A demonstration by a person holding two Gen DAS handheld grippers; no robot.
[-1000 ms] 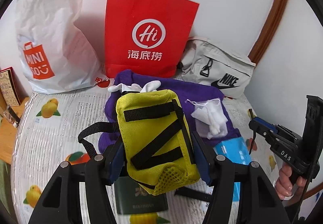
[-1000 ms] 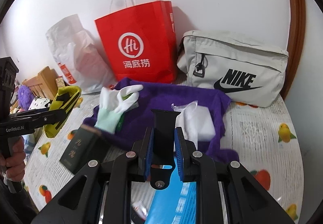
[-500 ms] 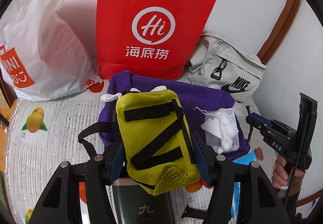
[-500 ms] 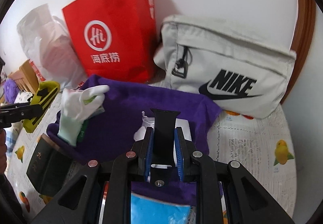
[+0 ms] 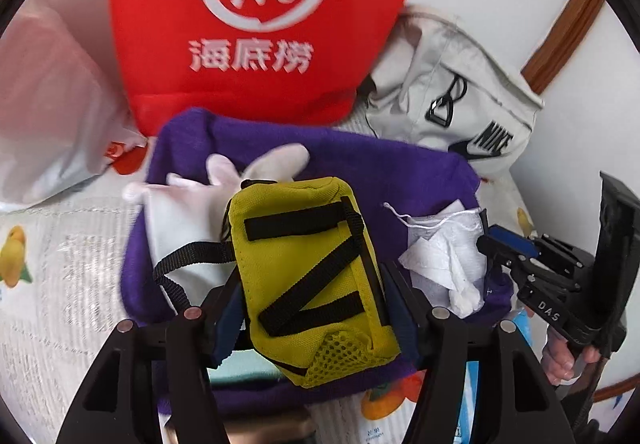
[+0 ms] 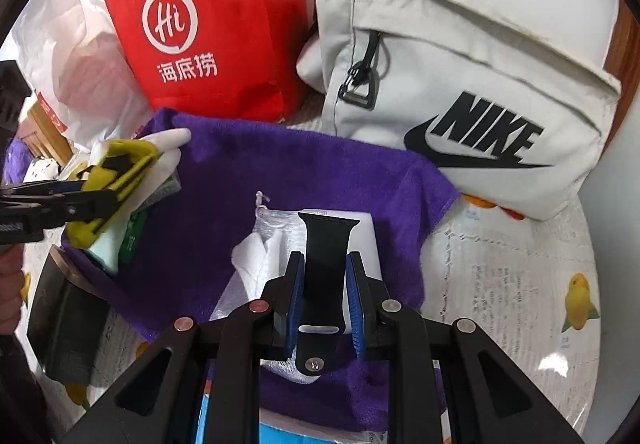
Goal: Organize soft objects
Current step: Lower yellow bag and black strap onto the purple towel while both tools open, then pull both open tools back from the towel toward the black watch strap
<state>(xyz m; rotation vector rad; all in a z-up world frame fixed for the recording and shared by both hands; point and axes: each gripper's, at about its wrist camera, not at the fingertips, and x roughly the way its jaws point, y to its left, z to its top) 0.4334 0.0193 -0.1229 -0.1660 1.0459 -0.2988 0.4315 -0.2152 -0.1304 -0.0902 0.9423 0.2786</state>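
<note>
grippers are both holding things over a purple towel that is lying spread on a fruit-print cloth. the left gripper is clamping a yellow pouch with black straps between its blue pads, and the pouch is hanging above a white glove resting on the towel's left part. the right gripper is pinching a black watch strap, its free end pointing forward over a white drawstring mesh bag lying on the towel. a red paper bag is standing against the wall behind the towel, with a grey nike bag leaning just beside it on the right and a white plastic bag on its left. a dark green box is sitting by the towel's left edge.
</note>
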